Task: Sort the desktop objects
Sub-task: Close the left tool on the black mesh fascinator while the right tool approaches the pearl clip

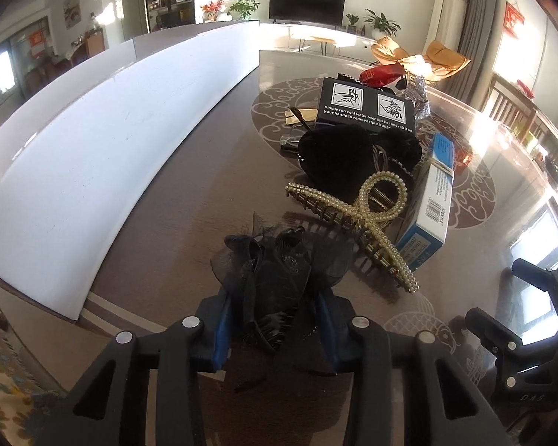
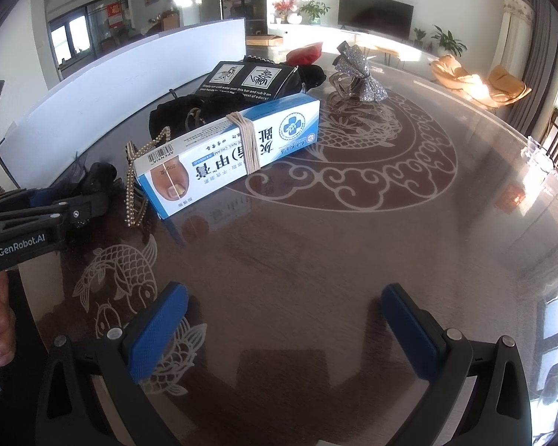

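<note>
My left gripper is shut on a black mesh bow hair clip just above the glass table; it also shows at the left of the right wrist view. A gold pearl claw clip lies just beyond it, leaning on a blue and white cream box. Behind are a black fuzzy hair clip, a black card box, a red item and a silver glitter bow. My right gripper is open and empty over bare table, nearer than the box.
A long white board stands upright along the left side of the patterned glass table. Chairs stand beyond the table's right edge. The right gripper's body shows at the lower right of the left wrist view.
</note>
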Motion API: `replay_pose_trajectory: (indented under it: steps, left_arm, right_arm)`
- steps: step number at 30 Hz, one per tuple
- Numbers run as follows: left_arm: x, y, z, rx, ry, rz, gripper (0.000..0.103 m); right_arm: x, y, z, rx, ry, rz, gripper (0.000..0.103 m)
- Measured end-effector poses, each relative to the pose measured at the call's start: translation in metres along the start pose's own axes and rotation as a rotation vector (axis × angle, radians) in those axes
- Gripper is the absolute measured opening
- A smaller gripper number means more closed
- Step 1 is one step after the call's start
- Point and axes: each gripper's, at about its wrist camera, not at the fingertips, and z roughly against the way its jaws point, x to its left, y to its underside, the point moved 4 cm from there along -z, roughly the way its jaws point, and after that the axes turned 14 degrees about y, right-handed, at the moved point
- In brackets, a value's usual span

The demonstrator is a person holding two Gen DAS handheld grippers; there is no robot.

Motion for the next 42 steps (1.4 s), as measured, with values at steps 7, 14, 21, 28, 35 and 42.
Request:
replay_pose_trajectory:
  steps: [7, 14, 21, 28, 35, 42]
  left_arm:
    - [0.023, 0.029, 0.027, -0.083, 0.025, 0.043, 0.039]
    - [0.024, 0.035, 0.036, -0.108, 0.042, 0.057, 0.039]
    - [0.025, 0.036, 0.042, -0.139, 0.040, 0.045, 0.039]
    - [0.022, 0.035, 0.039, -0.137, 0.054, 0.038, 0.039]
    - [0.025, 0.035, 0.041, -0.142, 0.064, 0.054, 0.039]
    - [0.027, 0.036, 0.042, -0.142, 0.068, 0.065, 0.039]
  right_arm:
    - [0.018, -0.020, 0.028, -0.119, -0.153, 0.036, 0.103]
    - [0.099, -0.083, 0.035, -0.218, -0.240, 0.295, 0.103]
    - [0.134, -0.088, -0.017, -0.032, -0.180, 0.484, 0.102]
    - [0.129, -0.081, -0.026, 0.013, -0.144, 0.494, 0.103]
    - [0.126, -0.073, -0.018, 0.004, -0.137, 0.482, 0.102]
    - [0.131, -0.069, -0.013, -0.028, -0.140, 0.487, 0.098]
